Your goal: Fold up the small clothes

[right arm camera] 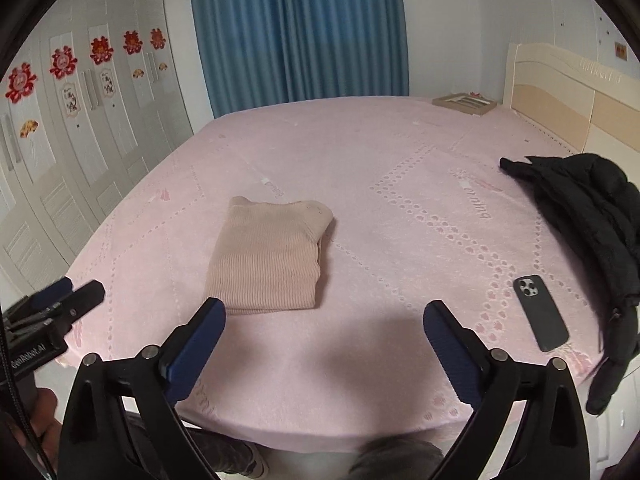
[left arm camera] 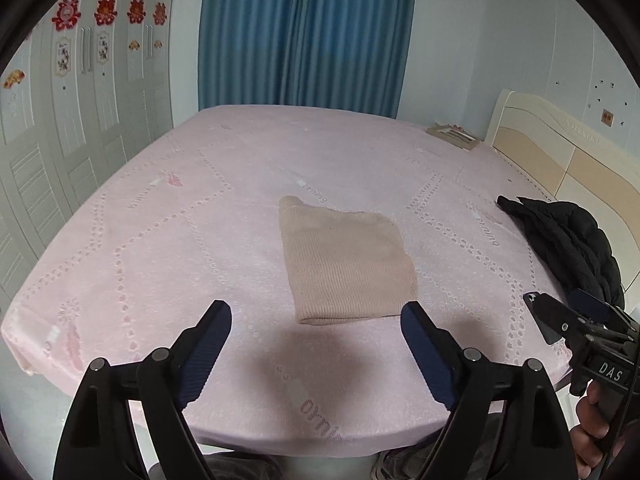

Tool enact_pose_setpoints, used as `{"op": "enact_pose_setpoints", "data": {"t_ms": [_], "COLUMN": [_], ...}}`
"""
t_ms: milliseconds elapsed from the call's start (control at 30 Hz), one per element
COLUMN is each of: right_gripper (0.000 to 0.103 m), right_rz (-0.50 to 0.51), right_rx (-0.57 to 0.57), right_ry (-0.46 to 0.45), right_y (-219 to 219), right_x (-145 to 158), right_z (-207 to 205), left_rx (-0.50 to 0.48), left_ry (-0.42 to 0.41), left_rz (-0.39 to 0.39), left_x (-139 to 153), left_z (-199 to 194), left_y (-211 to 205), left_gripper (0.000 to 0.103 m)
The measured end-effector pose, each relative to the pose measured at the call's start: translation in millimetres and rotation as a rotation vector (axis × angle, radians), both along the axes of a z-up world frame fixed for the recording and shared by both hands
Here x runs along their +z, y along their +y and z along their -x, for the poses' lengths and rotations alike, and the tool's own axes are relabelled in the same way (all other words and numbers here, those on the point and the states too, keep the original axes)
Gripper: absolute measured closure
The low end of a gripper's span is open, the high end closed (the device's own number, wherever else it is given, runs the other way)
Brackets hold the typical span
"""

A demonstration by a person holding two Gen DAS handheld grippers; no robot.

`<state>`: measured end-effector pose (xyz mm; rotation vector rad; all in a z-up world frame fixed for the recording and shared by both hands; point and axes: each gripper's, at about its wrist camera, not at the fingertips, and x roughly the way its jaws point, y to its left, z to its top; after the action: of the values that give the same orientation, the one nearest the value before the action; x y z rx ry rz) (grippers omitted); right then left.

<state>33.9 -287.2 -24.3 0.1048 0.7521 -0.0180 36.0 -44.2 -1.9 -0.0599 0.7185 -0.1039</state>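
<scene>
A beige ribbed knit garment (left arm camera: 346,264) lies folded into a compact rectangle on the pink bed cover (left arm camera: 160,240), in the middle of the left wrist view and a little left of the middle in the right wrist view (right arm camera: 268,258). Its folded edge faces the bottom of the frame, and nothing touches it. In the lower part of the left wrist view the left gripper (left arm camera: 316,328) is above the near part of the bed, with its dark blue fingers (left arm camera: 208,344) spread wide and only the bed cover visible between them; the near edge of the garment is just above this gap in the frame. In the right wrist view the right gripper (right arm camera: 325,330) is also wide open and holds nothing, and the garment is at the upper left of its gap, close to the left finger (right arm camera: 196,352) in the picture. Each gripper appears also at the side edge of the other camera's view. A dark phone (right arm camera: 540,312) lies face down on the bed at the lower right of the right wrist view, and beside it, at the right edge, there is a black padded jacket (right arm camera: 588,216). At the far right corner of the bed is a flat box (right arm camera: 466,103), next to the cream headboard (right arm camera: 552,92). Blue curtains (right arm camera: 296,32) hang at the top centre, and white wardrobe doors (right arm camera: 80,140) with red paper decorations fill the left side.
</scene>
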Motion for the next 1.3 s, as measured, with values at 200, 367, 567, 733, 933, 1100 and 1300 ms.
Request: {"op": "enact_pose_setpoints", "data": {"t_ms": [200,367,567,733,933,1100,1300], "right_gripper": [0.003,0.003,0.003,0.003,0.003,0.003,0.003], "right_rz": [0.017,0.033,0.038,0.033,0.027,0.035,0.033], "right_rx": [0.005,0.011,0.013,0.014,0.008,0.006,0.003], "right_ry": [-0.013,-0.026,-0.024,-0.020,-0.019,-0.019,-0.022], "right_y": [3,5,9,9,9,11,11], "right_x": [9,16,19,18,19,18,19], "right_z": [15,22,24,23,23,23,22], "left_rx": [0.026,0.038,0.043,0.048,0.053,0.055,0.056], "left_ry": [-0.016,-0.026,-0.037,-0.034,-0.038,-0.036,-0.030], "left_rz": [-0.044,-0.043,-0.053,-0.039,-0.040,-0.039,-0.037], "left_x": [10,15,17,16,17,15,15], "left_z": [13,17,23,23,24,25,25], "left_y": [-3,-1,0,3,5,5,7], "left_gripper": [0.016,0.016,0.016,0.016,0.015,0.015,0.015]}}
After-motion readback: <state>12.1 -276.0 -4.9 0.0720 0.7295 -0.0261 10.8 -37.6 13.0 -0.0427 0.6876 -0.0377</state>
